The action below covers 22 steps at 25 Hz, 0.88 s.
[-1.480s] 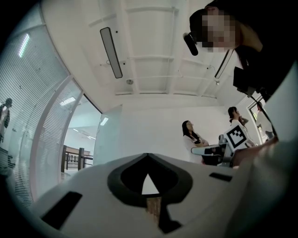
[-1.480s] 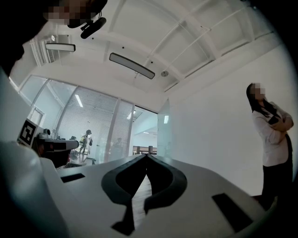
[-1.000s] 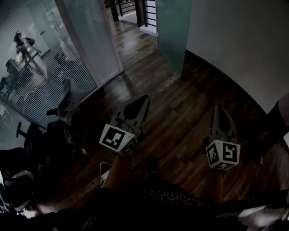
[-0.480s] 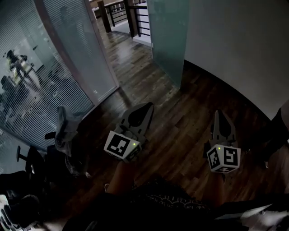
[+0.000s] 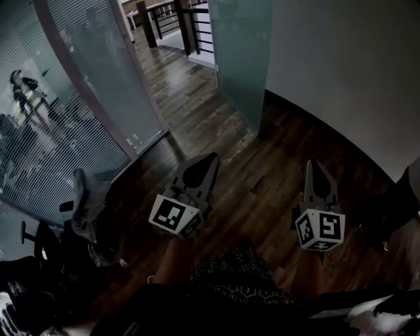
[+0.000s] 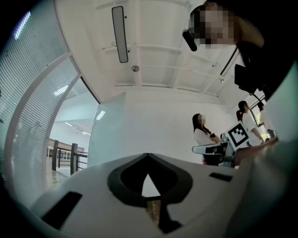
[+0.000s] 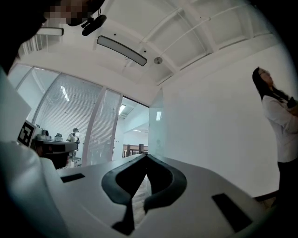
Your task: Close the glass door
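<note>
The frosted glass door (image 5: 239, 59) stands open at the top middle of the head view, its edge out from the white wall (image 5: 341, 72). It also shows ahead in the left gripper view as a pale glass door (image 6: 109, 135) and in the right gripper view as a glass door (image 7: 156, 132). My left gripper (image 5: 211, 159) hangs over the dark wood floor, well short of the door, tips together and empty. My right gripper (image 5: 312, 164) is beside it to the right, also shut and empty. Both point toward the doorway; the left gripper (image 6: 147, 155) and the right gripper (image 7: 146, 155) hold nothing.
A glass partition with blinds (image 5: 85, 85) runs along the left. A dark office chair (image 5: 85, 203) stands at its foot. A railing (image 5: 174, 20) lies beyond the doorway. A person (image 6: 201, 135) stands to the right, and a person (image 7: 279, 121) by the wall.
Both grippers have moved forward over the floor toward the doorway. The open door and the railing beyond it now show nearer and larger. Both grippers stay shut.
</note>
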Available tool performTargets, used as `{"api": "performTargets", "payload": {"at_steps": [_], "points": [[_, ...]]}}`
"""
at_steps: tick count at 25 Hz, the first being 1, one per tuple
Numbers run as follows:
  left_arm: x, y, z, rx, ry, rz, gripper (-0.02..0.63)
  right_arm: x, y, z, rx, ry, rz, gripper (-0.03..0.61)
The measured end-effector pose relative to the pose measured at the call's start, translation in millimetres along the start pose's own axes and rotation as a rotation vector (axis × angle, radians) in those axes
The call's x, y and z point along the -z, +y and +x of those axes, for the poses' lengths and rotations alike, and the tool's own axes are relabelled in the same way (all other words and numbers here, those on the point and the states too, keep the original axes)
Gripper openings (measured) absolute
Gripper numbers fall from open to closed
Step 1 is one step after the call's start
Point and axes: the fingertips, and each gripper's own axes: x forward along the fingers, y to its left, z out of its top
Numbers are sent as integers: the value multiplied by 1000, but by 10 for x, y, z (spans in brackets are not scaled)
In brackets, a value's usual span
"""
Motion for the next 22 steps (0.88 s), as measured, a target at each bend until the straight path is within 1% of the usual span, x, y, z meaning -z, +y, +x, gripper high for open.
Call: {"api": "performTargets", "payload": {"at_steps": [3, 8, 12, 17, 22], "points": [[56, 142, 274, -18, -2, -2, 2, 57, -117, 298, -29, 6, -8, 3], [81, 267, 794, -22, -16, 22, 2, 84, -338, 788, -78, -8, -52, 3], [166, 365, 1171, -46, 0, 29, 2, 126, -599, 1155, -85, -16, -32, 3], [213, 608, 1441, -106, 7, 32, 2, 157, -766, 1537, -104, -15, -18, 3], [315, 897, 1625, -138, 10, 20, 2, 281, -778, 1893, -127, -5, -8, 3]]}}
